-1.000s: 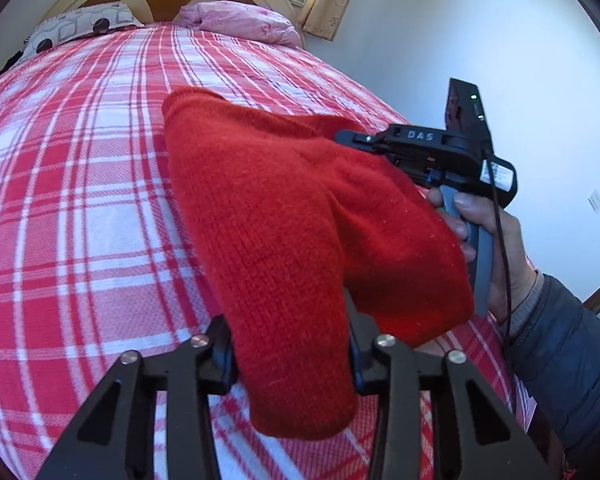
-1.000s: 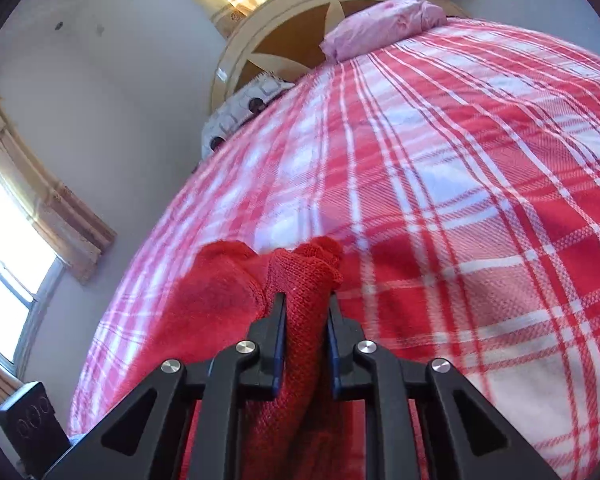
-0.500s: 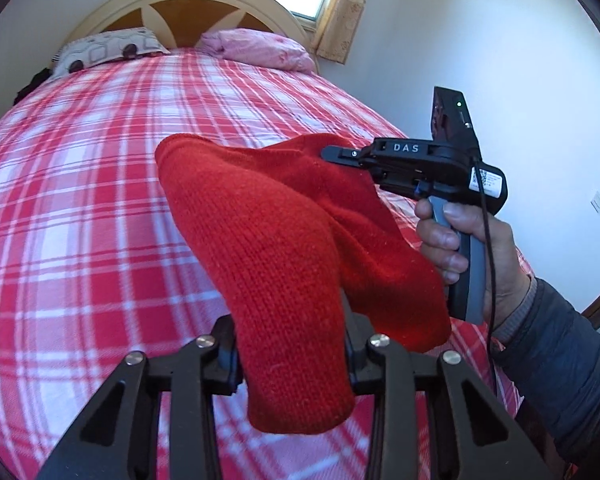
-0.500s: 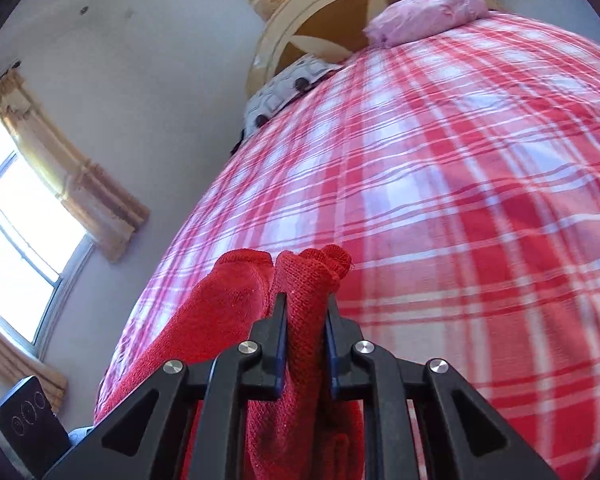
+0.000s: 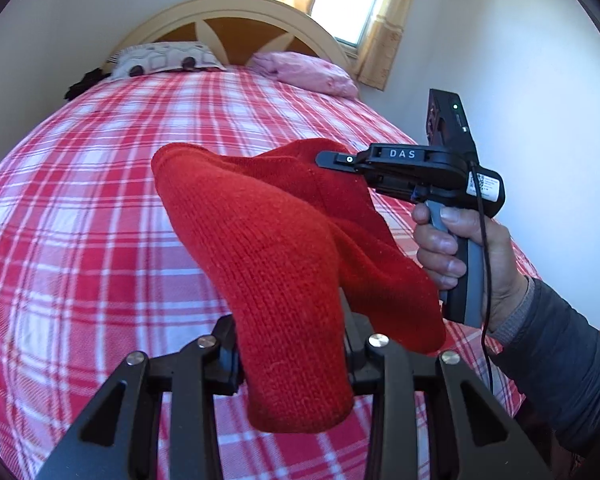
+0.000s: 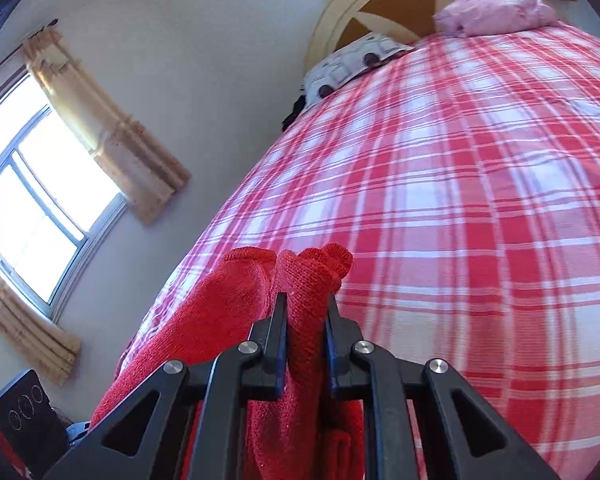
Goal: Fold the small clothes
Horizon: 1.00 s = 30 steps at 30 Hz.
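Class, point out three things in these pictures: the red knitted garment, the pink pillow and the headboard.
red knitted garment [image 5: 284,248], left wrist view: its broad knitted middle.
pink pillow [image 5: 308,74], left wrist view: its top face.
headboard [image 6: 384,16], right wrist view: brown panel.

We see through two fisheye wrist cameras. The left one looks down its jaws along the bed toward the headboard, very near the red knit garment. The right one, apparently rolled sideways, faces the same headboard from just behind its jaws. Both views share bed, pillows and garment.
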{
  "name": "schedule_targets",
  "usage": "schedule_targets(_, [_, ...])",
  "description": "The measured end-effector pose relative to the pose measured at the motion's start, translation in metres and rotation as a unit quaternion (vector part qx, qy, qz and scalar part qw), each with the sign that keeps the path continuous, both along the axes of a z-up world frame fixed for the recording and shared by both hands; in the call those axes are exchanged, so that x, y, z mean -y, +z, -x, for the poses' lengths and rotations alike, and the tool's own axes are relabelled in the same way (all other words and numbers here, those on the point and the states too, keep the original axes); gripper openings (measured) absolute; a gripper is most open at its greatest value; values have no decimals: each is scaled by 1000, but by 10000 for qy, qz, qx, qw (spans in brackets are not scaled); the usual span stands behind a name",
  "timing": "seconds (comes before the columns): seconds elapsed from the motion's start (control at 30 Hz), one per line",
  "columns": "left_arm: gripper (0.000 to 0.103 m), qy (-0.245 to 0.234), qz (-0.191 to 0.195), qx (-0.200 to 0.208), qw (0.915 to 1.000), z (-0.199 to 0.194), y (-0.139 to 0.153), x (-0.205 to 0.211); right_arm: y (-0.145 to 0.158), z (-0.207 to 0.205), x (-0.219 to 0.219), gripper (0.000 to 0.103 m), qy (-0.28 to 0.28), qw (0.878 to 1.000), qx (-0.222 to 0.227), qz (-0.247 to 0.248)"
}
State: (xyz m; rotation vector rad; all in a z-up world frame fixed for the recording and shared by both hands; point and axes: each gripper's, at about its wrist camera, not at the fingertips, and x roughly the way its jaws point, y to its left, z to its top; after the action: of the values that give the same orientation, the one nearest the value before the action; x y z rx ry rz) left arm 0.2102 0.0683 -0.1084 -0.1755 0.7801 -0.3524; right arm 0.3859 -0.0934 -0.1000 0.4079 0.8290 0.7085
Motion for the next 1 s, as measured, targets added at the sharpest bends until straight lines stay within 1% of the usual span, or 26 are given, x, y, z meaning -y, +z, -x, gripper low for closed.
schedule_targets(0.27, [37, 289, 51, 7, 9996, 13, -5, -38, -2, 5, -54, 15, 296, 9995, -39, 113])
schedule_targets(0.6, [37, 679, 71, -24, 9977, 30, -11, -76, -4, 9, -108, 15, 620, 9980, -52, 111])
schedule_targets(0.77, [37, 850, 58, -27, 9964, 33, -14, -92, -7, 9, -130, 15, 742, 9972, -96, 63])
schedule_targets(1.0, [37, 1043, 83, -195, 9943, 36, -32, -111, -19, 6, -151, 15, 879, 9957, -193, 209])
